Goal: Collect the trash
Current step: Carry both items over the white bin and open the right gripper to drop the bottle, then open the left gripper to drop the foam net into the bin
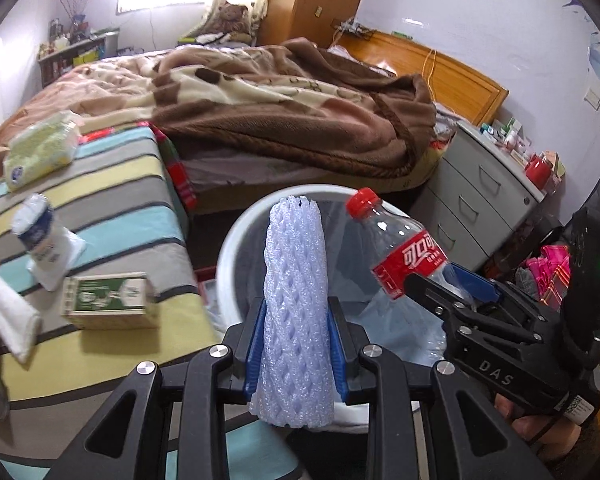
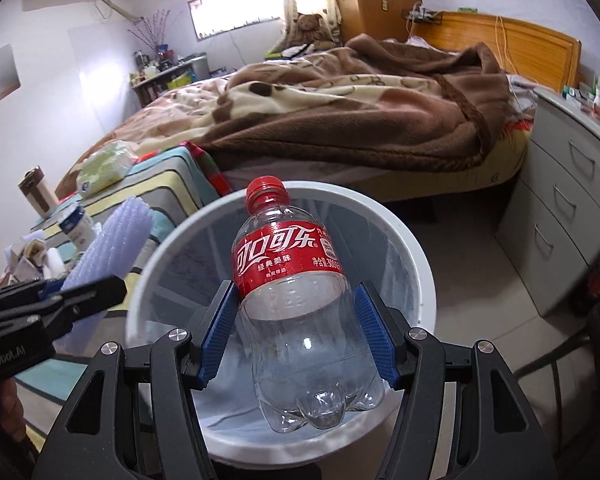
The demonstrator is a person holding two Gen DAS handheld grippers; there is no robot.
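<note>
My left gripper [image 1: 296, 344] is shut on a pale lilac foam net sleeve [image 1: 294, 304], held upright over the near edge of the white waste bin [image 1: 228, 248]. My right gripper [image 2: 298, 328] is shut on an empty clear cola bottle [image 2: 296, 300] with a red label and cap, held above the bin's opening [image 2: 416, 248]. The bin is lined with a pale bag. In the left wrist view the right gripper [image 1: 452, 292] holds the bottle [image 1: 404, 252] to the right of the sleeve. In the right wrist view the left gripper [image 2: 84, 292] and sleeve [image 2: 112, 244] show at left.
A striped table [image 1: 112, 184] left of the bin carries a green tissue pack [image 1: 40, 152], a crumpled white cup wrapper [image 1: 44, 240], a green-and-white carton [image 1: 108, 300] and white tissue [image 1: 8, 320]. A bed with a brown blanket [image 1: 300, 112] lies behind. Grey drawers [image 1: 476, 196] stand at right.
</note>
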